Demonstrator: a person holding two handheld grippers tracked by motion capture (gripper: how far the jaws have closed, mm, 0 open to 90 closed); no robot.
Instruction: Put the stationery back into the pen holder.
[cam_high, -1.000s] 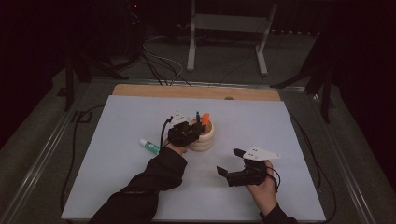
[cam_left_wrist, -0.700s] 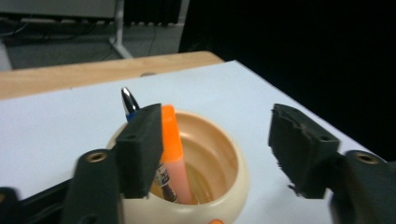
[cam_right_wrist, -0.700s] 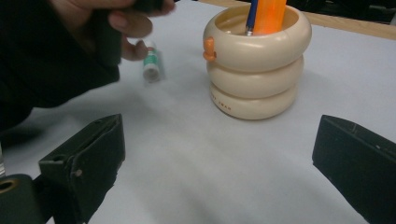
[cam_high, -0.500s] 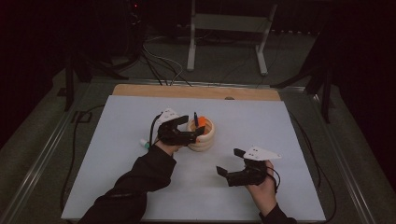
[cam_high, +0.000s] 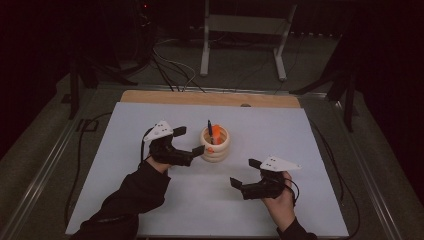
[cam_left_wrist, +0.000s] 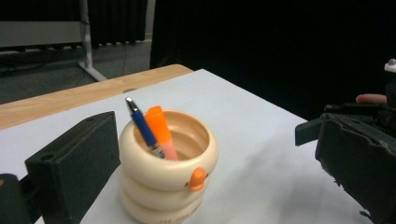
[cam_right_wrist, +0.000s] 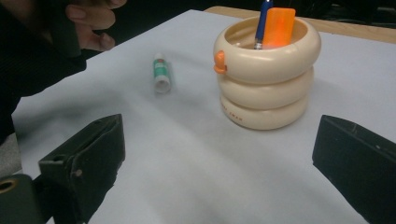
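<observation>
Since a second ago the left gripper has been pulling back from over the cream ringed cup toward the left, and its jaws have just been opening, with nothing between them; the orange marker that it was then holding over the cup is now standing inside.

Nearest the person, the right gripper is resting low on the white table sheet, near its front right part, with its jaws standing wide apart and empty; it is sitting where it sat before. In the right gripper view the two black jaws are framing bare sheet, with the cup beyond them.

Farther in, the left gripper is hovering just left of the cup, jaws spread and pointing at it. In the left gripper view the cup is sitting between the jaws without touching them.

The cup is standing upright near the middle of the sheet, and the orange marker and a blue pen are leaning together inside it. A small green-and-white tube is lying on the sheet beside the cup.
</observation>
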